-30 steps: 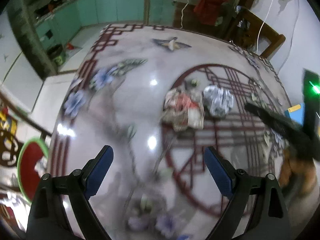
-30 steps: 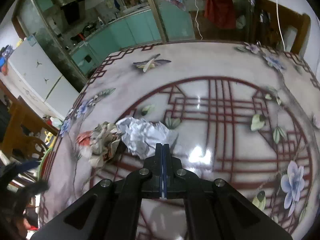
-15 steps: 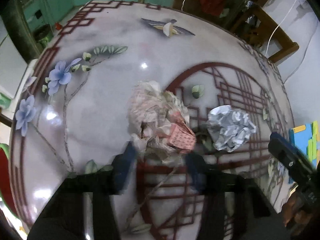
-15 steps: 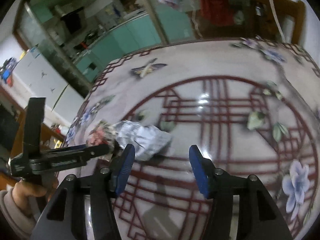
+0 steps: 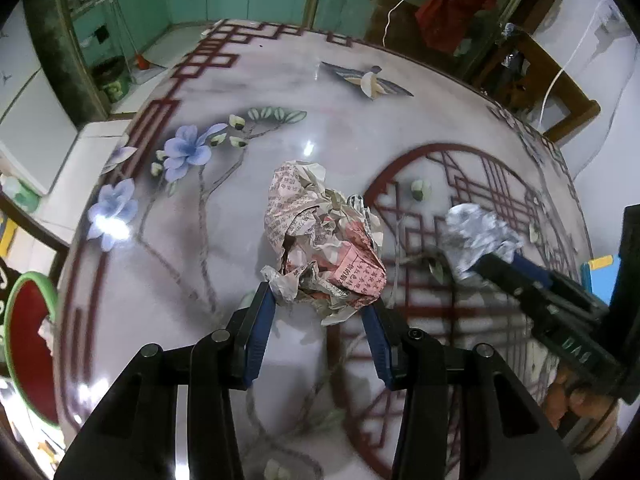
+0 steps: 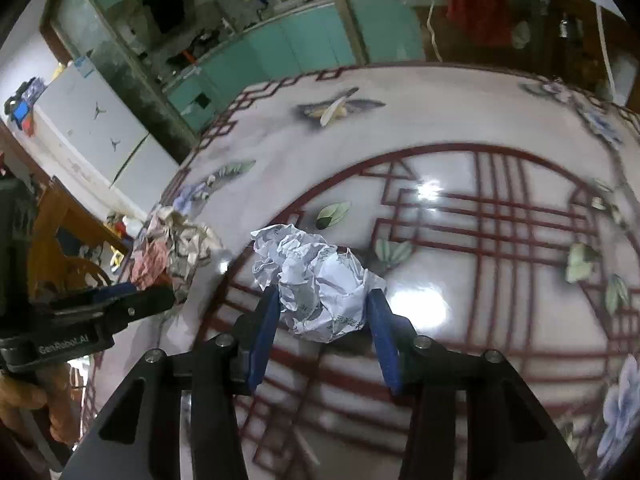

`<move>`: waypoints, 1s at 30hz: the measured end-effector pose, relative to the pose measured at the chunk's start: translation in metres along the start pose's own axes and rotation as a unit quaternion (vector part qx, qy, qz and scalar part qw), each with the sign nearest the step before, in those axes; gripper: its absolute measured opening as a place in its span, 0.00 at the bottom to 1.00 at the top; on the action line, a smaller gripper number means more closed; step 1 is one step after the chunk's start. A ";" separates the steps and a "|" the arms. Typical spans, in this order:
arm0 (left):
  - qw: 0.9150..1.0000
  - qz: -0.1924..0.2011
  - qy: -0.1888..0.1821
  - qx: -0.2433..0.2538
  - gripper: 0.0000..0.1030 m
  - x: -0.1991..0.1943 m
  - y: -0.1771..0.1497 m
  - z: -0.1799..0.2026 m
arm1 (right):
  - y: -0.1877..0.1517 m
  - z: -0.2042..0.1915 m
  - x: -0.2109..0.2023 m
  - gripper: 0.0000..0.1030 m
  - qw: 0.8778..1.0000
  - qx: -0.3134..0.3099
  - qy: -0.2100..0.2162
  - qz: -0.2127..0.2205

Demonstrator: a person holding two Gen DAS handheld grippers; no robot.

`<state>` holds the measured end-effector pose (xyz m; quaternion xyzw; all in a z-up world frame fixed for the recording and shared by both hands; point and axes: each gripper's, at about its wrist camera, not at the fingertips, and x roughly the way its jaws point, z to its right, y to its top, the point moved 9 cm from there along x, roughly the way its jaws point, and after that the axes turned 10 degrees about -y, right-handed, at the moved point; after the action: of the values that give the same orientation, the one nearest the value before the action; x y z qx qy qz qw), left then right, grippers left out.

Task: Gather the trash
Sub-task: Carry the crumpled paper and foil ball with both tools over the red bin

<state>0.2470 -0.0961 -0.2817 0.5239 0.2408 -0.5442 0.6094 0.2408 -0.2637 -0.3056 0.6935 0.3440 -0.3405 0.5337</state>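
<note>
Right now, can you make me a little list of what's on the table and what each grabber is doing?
table: glossy table painted with flowers and a bird
trash 1: pink printed paper wad
trash 2: white paper ball
left gripper: pads against the pink wad's sides
right gripper: closing, pads touching the white ball

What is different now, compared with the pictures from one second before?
The left gripper came down from wide open and its jaws now hold the pink printed paper wad. The right gripper, shut before, opened and moved onto the white paper ball; its jaws are closing with the ball between them. Both wads stayed in place on the table.
</note>
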 end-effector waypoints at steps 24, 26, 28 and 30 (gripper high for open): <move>0.998 0.044 -0.029 0.016 0.42 -0.103 -0.079 0.002 | -0.071 -0.060 -0.147 0.41 0.998 0.034 0.007 0.058; 0.998 0.047 -0.026 0.012 0.42 -0.109 -0.082 -0.006 | -0.073 -0.069 -0.150 0.42 0.997 0.037 0.015 0.059; 0.998 0.051 -0.021 0.008 0.42 -0.116 -0.085 -0.015 | -0.073 -0.078 -0.153 0.41 0.997 0.035 0.019 0.061; 0.998 0.054 -0.016 0.004 0.42 -0.121 -0.088 -0.023 | -0.074 -0.089 -0.156 0.42 0.997 0.029 0.022 0.064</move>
<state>0.1371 -0.0130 -0.2181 0.5299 0.2002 -0.5198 0.6395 0.1055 -0.1806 -0.1944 0.7366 0.3008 -0.3002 0.5261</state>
